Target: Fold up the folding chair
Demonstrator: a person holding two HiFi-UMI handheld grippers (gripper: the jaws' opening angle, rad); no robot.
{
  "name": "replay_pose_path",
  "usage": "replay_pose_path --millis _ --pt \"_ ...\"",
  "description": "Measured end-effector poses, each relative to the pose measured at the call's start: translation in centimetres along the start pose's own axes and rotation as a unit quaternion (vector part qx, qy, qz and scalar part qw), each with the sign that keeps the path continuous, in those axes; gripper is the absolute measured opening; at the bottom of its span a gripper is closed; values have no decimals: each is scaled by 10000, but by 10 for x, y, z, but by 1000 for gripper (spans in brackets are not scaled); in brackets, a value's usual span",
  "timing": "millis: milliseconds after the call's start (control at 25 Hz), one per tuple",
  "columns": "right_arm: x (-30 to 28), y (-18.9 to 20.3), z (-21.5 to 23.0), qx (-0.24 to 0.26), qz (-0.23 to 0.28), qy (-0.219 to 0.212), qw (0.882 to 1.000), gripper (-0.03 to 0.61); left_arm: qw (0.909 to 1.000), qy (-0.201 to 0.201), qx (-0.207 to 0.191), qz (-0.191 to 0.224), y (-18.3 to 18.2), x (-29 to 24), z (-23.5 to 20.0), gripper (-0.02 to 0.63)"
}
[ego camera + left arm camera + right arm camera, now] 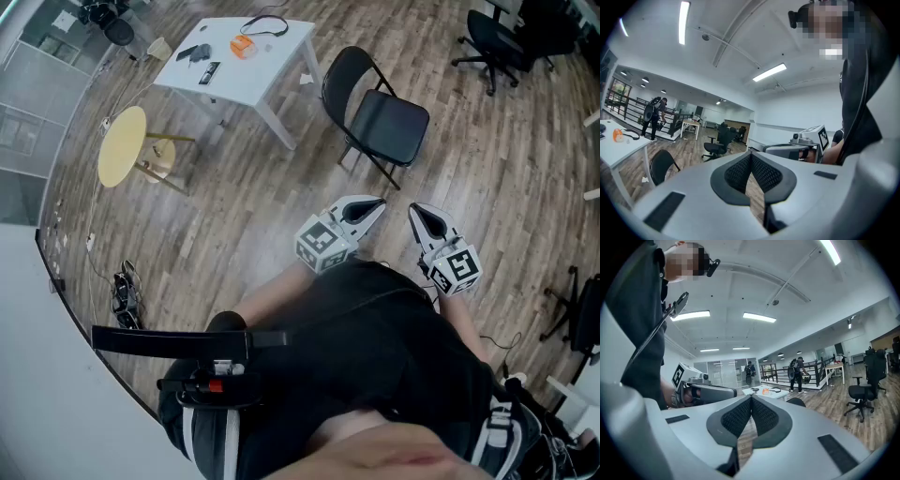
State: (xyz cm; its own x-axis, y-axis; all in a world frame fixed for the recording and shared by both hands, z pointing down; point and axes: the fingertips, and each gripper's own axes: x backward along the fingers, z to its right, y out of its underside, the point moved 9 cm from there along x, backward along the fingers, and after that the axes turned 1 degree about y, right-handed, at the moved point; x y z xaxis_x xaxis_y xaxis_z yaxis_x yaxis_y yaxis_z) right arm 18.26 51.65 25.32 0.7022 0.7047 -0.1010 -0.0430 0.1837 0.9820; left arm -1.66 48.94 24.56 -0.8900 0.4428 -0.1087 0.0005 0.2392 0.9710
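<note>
the black folding chair (375, 117) stands unfolded on the wood floor (234, 216), seat flat and backrest upright, just beside the near corner of the white table (272, 70). nothing touches it.

both grippers are held well short of it, close to the person's dark-clothed body (394, 356), side by side with their tips pointing towards the chair. the left gripper (380, 202) has its jaws pressed together with nothing between them; its own view shows the two dark pads meeting in a single seam. the right gripper (414, 211) is the same: jaws fully together and empty.

in the left gripper view the chair's rounded backrest shows low at the left, next to the table's edge. in the right gripper view only the top of the backrest peeks above the gripper's housing, in front of the table.

on the table lie an orange object (244, 47), a looped black cable (265, 25) and a few small dark items (194, 53). left of the table stands a small round yellow side table (123, 145). a black office chair (497, 42) sits at the far right, well apart from the folding chair. further back in the room, a person (800, 373) stands by a black railing (778, 372).
</note>
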Motion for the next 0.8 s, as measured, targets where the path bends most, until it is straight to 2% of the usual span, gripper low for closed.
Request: replay_pose_path --millis 400,800 --pt "-6 -4 -11 50 4 -116 9999 11 9998 -117 90 -122 3 6 -4 6" --pt "-2 8 -15 -296 191 -607 9975 11 9997 -44 160 -164 8 9 -2 5"
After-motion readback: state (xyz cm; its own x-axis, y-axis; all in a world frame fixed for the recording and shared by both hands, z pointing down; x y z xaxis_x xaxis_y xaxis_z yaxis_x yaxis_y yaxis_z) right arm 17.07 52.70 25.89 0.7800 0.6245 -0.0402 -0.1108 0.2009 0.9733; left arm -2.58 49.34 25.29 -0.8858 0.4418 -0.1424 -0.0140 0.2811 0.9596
